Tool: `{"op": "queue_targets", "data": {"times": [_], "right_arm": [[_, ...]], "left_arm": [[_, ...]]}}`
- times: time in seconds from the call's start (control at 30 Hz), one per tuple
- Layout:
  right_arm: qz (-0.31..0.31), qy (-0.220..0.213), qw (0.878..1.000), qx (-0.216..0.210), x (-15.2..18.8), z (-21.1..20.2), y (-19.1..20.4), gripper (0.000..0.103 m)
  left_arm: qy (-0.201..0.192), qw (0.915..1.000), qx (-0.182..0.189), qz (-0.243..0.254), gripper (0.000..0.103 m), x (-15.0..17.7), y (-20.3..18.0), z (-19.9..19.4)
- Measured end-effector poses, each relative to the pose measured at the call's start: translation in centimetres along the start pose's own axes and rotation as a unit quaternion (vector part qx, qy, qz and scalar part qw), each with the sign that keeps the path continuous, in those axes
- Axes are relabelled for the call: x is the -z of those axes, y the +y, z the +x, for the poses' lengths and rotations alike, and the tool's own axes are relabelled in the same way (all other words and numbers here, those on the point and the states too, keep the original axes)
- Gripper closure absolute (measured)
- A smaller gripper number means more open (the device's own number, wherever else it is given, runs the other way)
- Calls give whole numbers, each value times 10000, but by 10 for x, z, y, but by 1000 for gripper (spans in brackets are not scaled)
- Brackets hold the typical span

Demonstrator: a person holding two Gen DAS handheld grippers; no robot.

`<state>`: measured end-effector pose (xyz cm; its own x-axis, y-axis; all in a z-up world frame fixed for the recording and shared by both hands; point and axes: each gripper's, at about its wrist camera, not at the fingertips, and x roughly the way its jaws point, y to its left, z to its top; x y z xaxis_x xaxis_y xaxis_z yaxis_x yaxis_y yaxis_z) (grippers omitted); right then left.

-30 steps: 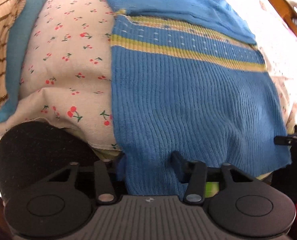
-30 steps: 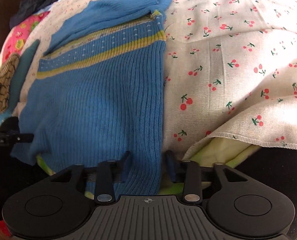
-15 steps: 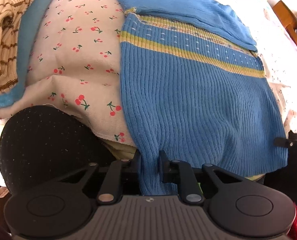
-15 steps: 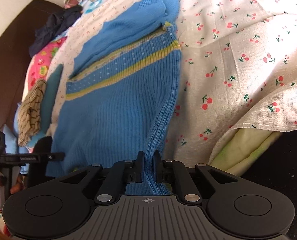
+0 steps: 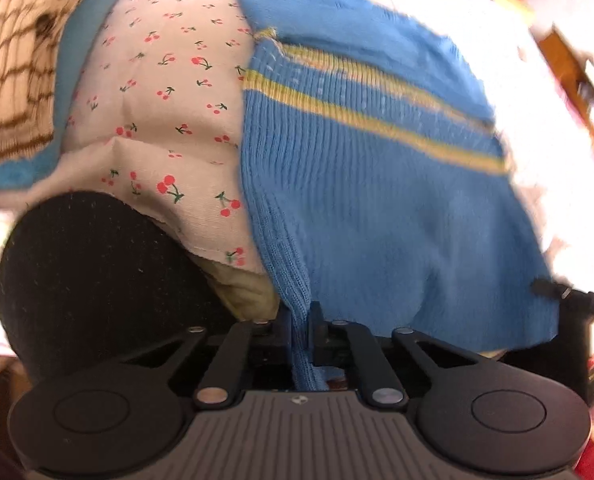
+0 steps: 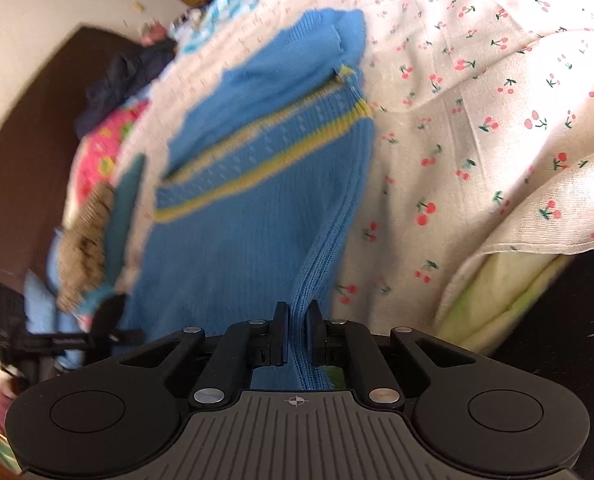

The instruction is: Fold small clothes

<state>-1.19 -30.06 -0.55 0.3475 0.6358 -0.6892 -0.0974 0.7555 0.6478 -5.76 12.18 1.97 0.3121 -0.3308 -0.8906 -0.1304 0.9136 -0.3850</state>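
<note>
A bright blue ribbed-knit sweater (image 5: pixel 381 200) crossed by two yellow stripes, with a band of small pale dashes between them, lies on a cream cloth (image 5: pixel 165 128) printed with red cherries on green stems. Under the cloth's edge shows a pale yellow-green layer (image 6: pixel 493 292). To one side sits a tan knit (image 5: pixel 13 60) with dark brown lines, edged by teal fabric (image 5: pixel 77 52). Farther back are a hot-pink patterned fabric (image 6: pixel 105 140) and a dark navy garment (image 6: pixel 129 72). Both grippers are black with grey ribbed housings.
</note>
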Motion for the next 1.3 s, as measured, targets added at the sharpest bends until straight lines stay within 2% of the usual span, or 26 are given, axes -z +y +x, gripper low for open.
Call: {"op": "queue_targets", "data": {"times": [0.1,0.2,0.27,0.33,0.4,0.47,0.6,0.67,0.73,0.87,0.93,1.0,1.13,1.23,1.3], "right_arm": [[128,-543,9974,-460,-4,-10,5,95],[280,-1150,9874,-1046,-18,-15,17,95],[376,-1469,9801,-1281,-34,-15,23,95],[342,-1689,9770,-1259,-50,-18,28,95],[237,-1847,9768,-1057,-68,-20,31,95],[288,-1980,9755,-919,-86,-18,35,95],[673,-2291,9667,-922,-124,-2,31,95],[835,-2450,9619,-876,-144,12,29,95],[938,-2533,9598,-766,-161,25,25,95],[1211,-2504,9595,-446,-190,59,11,95],[1330,-2442,9601,-309,-202,77,3,95],[1447,-2383,9601,-217,-210,91,-4,94],[1593,-2353,9583,-288,-215,104,-9,91],[1562,-2427,9571,-244,-219,106,-10,87],[1491,-2509,9564,-144,-221,106,-9,86]], "left_arm": [[-423,9947,799,-496,91,-10,2,-12],[-828,9802,1584,-853,91,-33,-1,-19],[-1029,9704,1938,-1006,91,-52,-2,-19],[-1143,9670,2049,-995,91,-70,-5,-18],[-1290,9634,2120,-1015,91,-88,-5,-16],[-1439,9527,2401,-1187,91,-107,-2,-11],[-1832,9311,2758,-1533,91,-147,4,5],[-2073,9224,2774,-1709,91,-167,10,13],[-2266,9193,2680,-1780,91,-185,15,20],[-2426,9264,2109,-1962,91,-212,29,46],[-2380,9256,1979,-2177,91,-222,41,65],[-2345,9238,1867,-2381,91,-228,48,81],[-2387,9172,1861,-2591,90,-226,55,99],[-2466,9161,1754,-2629,84,-228,56,101],[-2601,9111,1742,-2682,78,-228,57,98]]}}
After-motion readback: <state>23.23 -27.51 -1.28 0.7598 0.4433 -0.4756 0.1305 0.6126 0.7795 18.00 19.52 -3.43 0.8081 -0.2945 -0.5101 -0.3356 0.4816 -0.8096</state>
